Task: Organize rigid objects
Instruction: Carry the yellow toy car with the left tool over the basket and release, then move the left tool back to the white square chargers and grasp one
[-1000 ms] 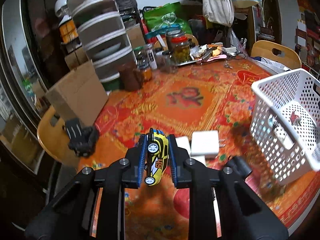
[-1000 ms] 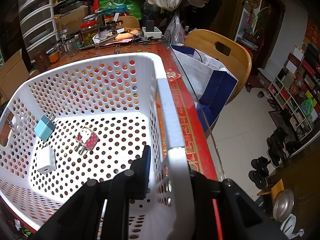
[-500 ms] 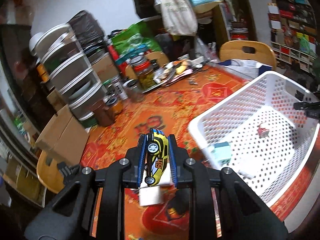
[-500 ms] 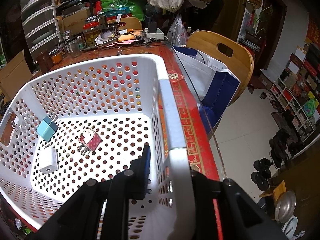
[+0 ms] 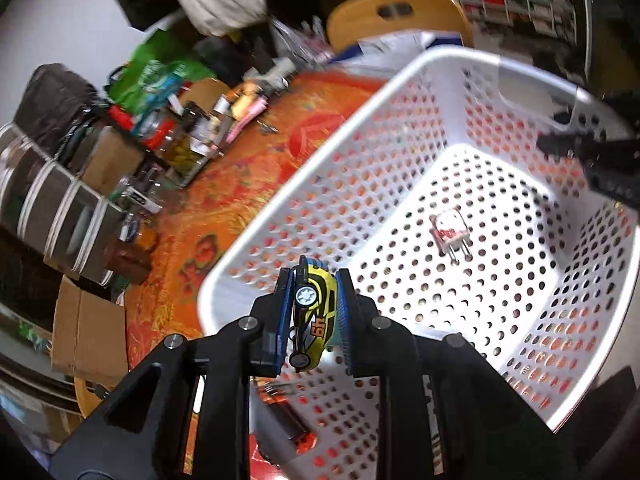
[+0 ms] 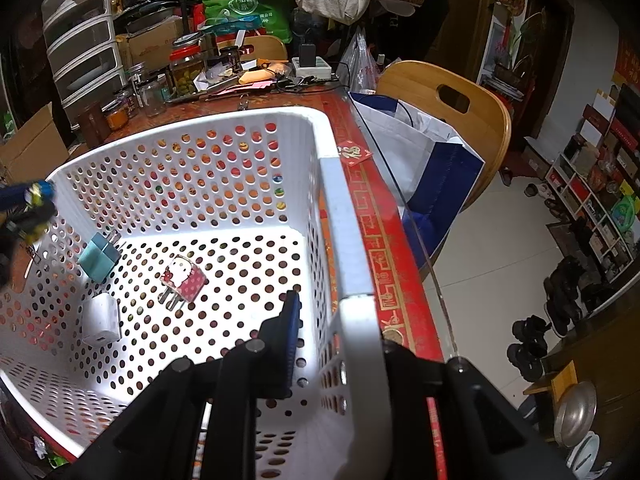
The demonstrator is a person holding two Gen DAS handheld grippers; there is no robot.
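Observation:
My left gripper [image 5: 312,312] is shut on a yellow toy car [image 5: 314,316] and holds it over the near rim of the white perforated basket [image 5: 400,80]. It also shows at the left edge of the right wrist view [image 6: 34,200]. My right gripper [image 6: 324,344] is shut on the basket's right wall [image 6: 348,248], one finger inside and one outside. Inside the basket lie a pink-and-white plug adapter [image 6: 182,278], a teal charger [image 6: 98,258] and a white charger [image 6: 100,318]. The pink adapter also shows in the left wrist view [image 5: 450,232].
The basket stands on a red and orange patterned table [image 5: 240,184]. Jars and clutter [image 6: 184,72] fill the far side. A stack of drawers [image 6: 84,48] and a cardboard box [image 5: 88,328] stand at the left. A wooden chair with a bag [image 6: 440,128] is at the right.
My left gripper has carried the yellow car rightward, from above the table to above the basket. My right gripper still holds the basket wall.

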